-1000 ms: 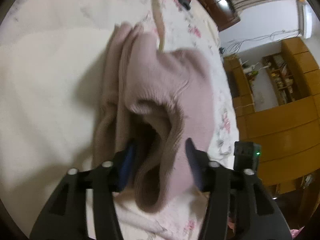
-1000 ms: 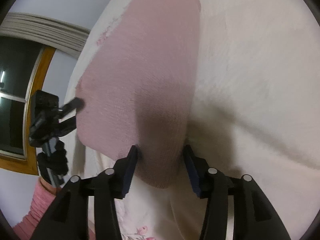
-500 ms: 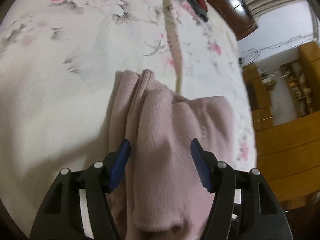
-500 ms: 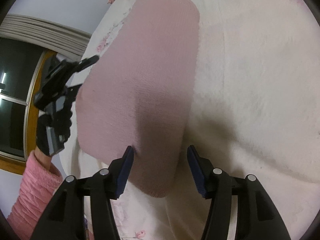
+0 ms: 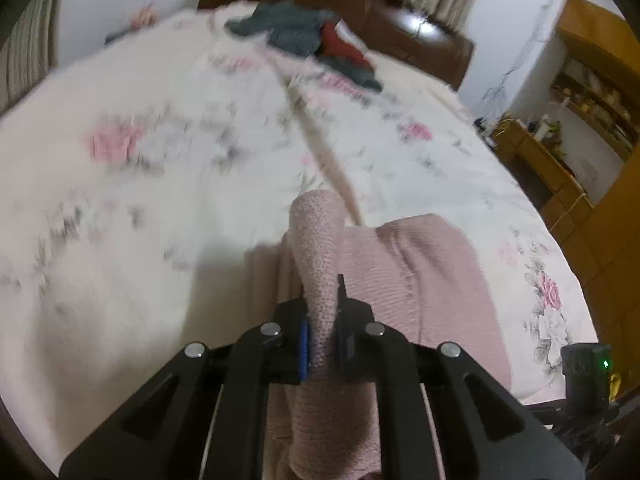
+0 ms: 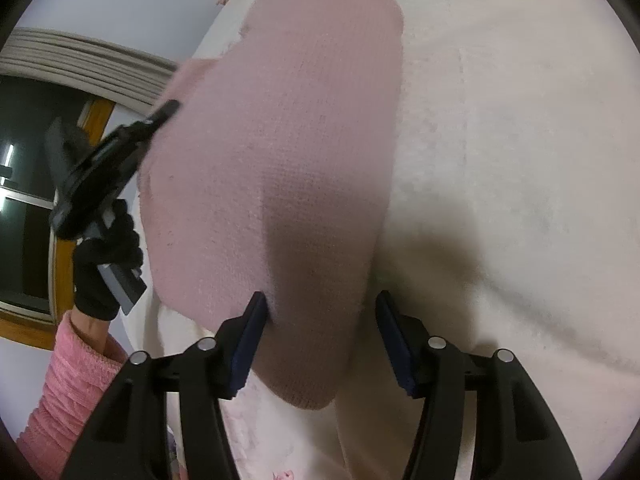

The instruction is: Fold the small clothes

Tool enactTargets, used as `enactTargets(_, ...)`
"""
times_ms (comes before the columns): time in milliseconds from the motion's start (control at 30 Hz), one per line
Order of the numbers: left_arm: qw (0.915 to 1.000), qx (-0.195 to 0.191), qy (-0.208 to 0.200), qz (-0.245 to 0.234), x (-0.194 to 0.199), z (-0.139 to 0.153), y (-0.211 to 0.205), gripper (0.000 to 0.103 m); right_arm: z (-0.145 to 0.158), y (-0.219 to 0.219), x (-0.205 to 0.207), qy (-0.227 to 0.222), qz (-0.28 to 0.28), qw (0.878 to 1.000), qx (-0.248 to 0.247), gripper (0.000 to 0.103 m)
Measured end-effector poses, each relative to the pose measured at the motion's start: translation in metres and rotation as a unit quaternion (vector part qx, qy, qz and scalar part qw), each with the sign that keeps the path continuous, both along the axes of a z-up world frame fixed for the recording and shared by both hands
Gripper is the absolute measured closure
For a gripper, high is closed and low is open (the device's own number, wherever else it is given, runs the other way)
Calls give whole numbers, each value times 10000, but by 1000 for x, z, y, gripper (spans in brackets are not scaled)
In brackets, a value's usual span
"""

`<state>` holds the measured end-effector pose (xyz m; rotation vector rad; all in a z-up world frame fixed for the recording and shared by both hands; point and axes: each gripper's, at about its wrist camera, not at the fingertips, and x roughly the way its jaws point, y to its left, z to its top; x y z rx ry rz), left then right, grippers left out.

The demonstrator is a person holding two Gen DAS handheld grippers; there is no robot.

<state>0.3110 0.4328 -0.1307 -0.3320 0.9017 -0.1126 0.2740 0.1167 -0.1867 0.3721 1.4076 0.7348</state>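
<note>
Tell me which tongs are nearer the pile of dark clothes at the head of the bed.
Left. The left tongs, shut on the pink knit garment, point toward the dark clothes pile; the right tongs show no pile.

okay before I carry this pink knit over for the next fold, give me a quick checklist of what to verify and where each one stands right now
1. Left gripper shut on the pink knit garment: ok.
2. Right gripper open, with the garment's end lying between its fingers: ok.
3. Garment lying flat on the bedspread: ok in the right wrist view.
4. Dark clothes pile far from the fold area: ok.
5. How many layers the left gripper pinches: cannot tell.
</note>
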Motion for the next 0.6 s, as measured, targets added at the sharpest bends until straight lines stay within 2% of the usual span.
enactTargets(133,9986,185,470,-135,11,-26,-8,93,-1,4,0,12,34,10000,-51,45)
enactTargets(200,9987,128,491,-76,10,-26,-7,92,-1,7,0,33,32,10000,-66,45)
enactTargets(300,9982,-15,587,146,2,-16,2,75,2,6,-1,13,50,10000,-84,45)
enactTargets(400,9989,-176,290,329,-28,9,12,74,5,-3,-4,11,11,10000,-5,45)
enactTargets(500,9978,-520,324,264,-68,20,8,68,10,-6,-9,-19,-7,10000,67,45)
enactTargets(600,9962,-715,481,89,-100,14,-3,65,10,-10,-12,6,-29,10000,94,45)
